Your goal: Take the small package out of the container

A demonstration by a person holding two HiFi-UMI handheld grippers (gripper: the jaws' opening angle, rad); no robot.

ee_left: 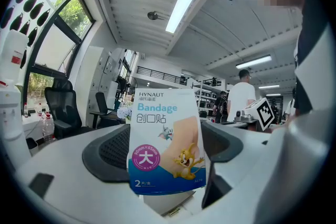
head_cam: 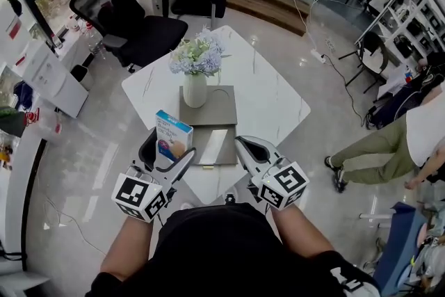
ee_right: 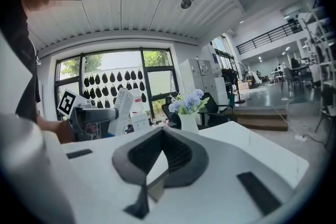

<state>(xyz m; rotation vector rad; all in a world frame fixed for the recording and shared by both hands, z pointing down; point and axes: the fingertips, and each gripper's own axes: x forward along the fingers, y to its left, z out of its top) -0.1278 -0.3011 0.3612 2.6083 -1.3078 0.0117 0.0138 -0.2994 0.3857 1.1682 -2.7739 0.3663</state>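
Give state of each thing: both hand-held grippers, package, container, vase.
Left hand-held gripper: shut on the bandage package.
Bandage package: upright between the jaws, lifted clear of the grey container.
Right hand-held gripper: shut, nothing between the jaws.
Grey container: flat on the white table; open or closed, cannot tell.
Vase of flowers: upright on the container's far part.

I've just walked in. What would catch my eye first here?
The blue-and-white bandage package, held upright in the jaws of the left gripper by the near edge of the white table. Behind it, a vase of pale flowers stands on a grey tray mid-table.
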